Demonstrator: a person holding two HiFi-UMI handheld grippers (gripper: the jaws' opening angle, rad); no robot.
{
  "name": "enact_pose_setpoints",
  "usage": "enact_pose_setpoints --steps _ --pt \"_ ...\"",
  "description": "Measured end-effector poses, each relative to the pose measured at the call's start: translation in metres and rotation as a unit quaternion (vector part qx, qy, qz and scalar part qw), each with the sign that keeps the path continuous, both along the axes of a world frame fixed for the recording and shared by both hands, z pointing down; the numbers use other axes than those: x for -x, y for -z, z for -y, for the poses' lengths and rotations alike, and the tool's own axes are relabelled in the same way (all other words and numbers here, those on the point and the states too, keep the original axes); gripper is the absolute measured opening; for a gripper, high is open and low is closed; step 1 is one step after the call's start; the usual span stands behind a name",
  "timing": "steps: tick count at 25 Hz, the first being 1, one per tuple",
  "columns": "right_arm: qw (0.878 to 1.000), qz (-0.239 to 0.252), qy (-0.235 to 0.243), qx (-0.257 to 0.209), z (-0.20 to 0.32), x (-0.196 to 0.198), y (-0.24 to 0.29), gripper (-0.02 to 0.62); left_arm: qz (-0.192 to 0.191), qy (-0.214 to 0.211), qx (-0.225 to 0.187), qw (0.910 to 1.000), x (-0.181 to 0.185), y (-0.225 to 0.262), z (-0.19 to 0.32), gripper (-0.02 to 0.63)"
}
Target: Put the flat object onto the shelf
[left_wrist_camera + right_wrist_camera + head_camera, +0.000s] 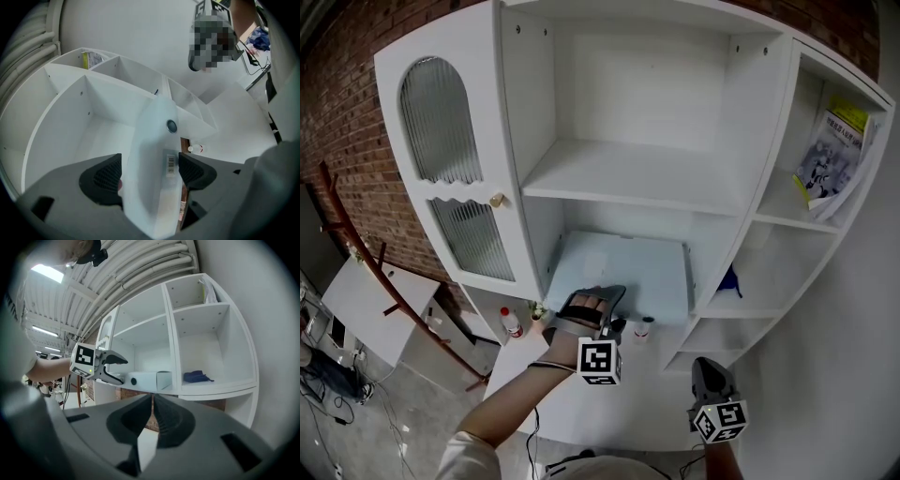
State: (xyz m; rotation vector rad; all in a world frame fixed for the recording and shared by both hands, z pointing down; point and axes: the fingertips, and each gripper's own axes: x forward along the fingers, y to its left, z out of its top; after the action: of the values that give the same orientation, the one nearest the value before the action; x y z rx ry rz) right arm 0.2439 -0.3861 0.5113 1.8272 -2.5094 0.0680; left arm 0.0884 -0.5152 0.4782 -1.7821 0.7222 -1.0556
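Observation:
A flat pale box point(623, 270) lies on the lower shelf of the white cabinet's point(741, 141) middle bay, its near end sticking out toward me. My left gripper point(602, 302) is at that near end. In the left gripper view the box point(154, 154) sits between the two pads point(108, 177), and a thin gap shows beside the left pad, so my left gripper point(150, 171) stands open around it. From the right gripper view, the left gripper point(123, 369) has its upper jaw above the box point(147, 379). My right gripper point(711, 370) hangs low at the right, and in its own view my right gripper point(153, 401) is shut and empty.
The bare middle shelf point(628, 178) sits above the box. A book point(834, 155) leans in the upper right compartment and a blue cloth point(729, 279) lies below it. Two small bottles point(511, 322) point(643, 327) stand under the cabinet. A ribbed-glass door point(450, 178) is at the left.

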Motion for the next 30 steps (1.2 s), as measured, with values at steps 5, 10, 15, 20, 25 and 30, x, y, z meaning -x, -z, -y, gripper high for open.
enact_pose_setpoints --steps 5,10,15,20,25,30 --pt "1.0 0.003 -0.008 0.003 0.0 -0.003 -0.002 0.034 0.015 0.013 -0.016 0.9997 0.005 -0.013 0.011 0.272" --pt "1.0 0.006 -0.014 0.008 0.001 -0.007 -0.006 0.034 0.002 0.021 -0.022 0.9995 0.006 -0.015 0.023 0.232" --pt "1.0 0.005 -0.013 0.008 0.001 -0.005 -0.007 0.034 -0.008 0.029 -0.026 0.9992 0.003 -0.02 0.03 0.209" --pt "1.0 0.004 -0.016 0.007 -0.003 -0.006 -0.005 0.034 -0.015 0.033 -0.029 0.9989 -0.001 -0.02 0.034 0.21" --pt "1.0 0.002 -0.016 0.004 -0.009 -0.009 -0.001 0.034 -0.014 0.044 -0.039 0.9982 0.002 -0.016 0.034 0.21" --pt "1.0 0.002 -0.01 0.003 -0.017 -0.009 -0.001 0.034 -0.046 0.049 -0.04 0.997 0.007 -0.009 0.022 0.21"
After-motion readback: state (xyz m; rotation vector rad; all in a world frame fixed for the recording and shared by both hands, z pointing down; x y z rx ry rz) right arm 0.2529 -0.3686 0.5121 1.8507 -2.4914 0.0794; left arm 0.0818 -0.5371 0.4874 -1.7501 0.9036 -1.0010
